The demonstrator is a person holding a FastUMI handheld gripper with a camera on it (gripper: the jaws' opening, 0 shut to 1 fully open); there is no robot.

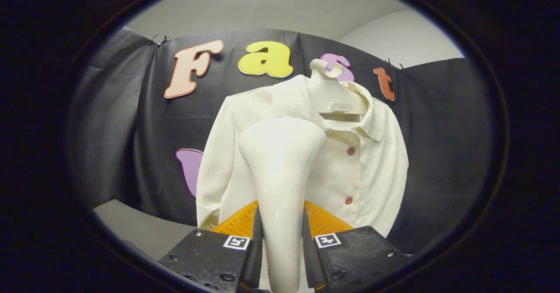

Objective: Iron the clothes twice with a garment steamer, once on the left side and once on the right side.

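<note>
Clamping the garment steamer [280, 175] by its handle between both fingers of the hand-held gripper [282, 258], risking a twist in the grip, head skidding off the shirt [372, 166] just ahead.

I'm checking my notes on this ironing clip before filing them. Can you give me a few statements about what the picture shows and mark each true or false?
1. The gripper is shut on the steamer, one finger on each side of its handle. True.
2. The shirt lies flat on a table. False: it hangs on a hanger against the dark cloth wall.
3. The shirt's front buttons are reddish. True.
4. The steamer's head points at the floor. False: it points up, in front of the shirt's chest beside the collar.
5. The shirt is dark blue. False: it is cream.
</note>
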